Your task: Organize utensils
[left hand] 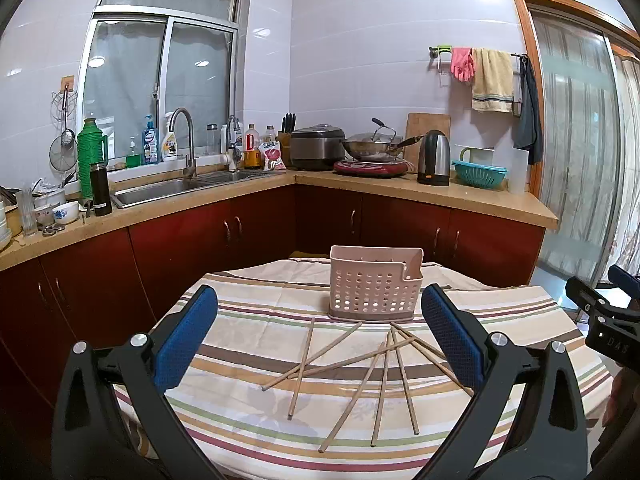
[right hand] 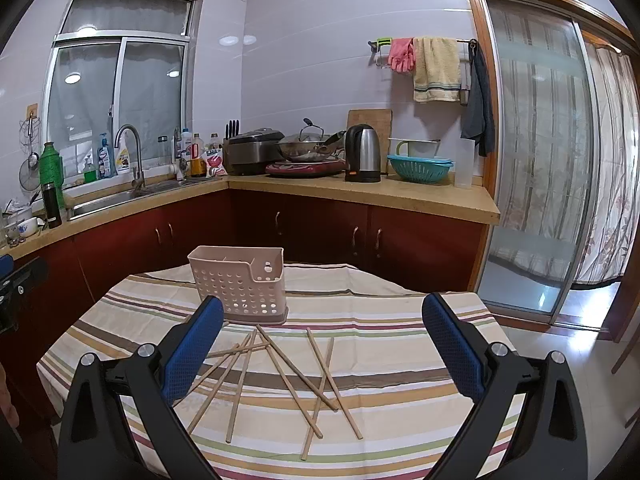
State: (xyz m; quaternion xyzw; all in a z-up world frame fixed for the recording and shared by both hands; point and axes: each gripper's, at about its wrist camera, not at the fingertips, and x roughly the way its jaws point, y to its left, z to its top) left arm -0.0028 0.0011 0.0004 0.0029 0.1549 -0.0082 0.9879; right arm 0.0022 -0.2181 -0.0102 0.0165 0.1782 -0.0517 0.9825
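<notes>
Striped tablecloth [left hand: 248,320] amid tiled kitchen

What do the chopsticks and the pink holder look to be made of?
Chopsticks: likely bamboo or wood, a matte, unpainted tan, thin and straight. Holder: probably moulded plastic, a smooth pale pink with even rows of punched holes and a darker base tray.

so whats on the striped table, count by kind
chopsticks: 8, loose and crossed over each other
pink utensil basket: 1, upright behind them
total: 9
</notes>
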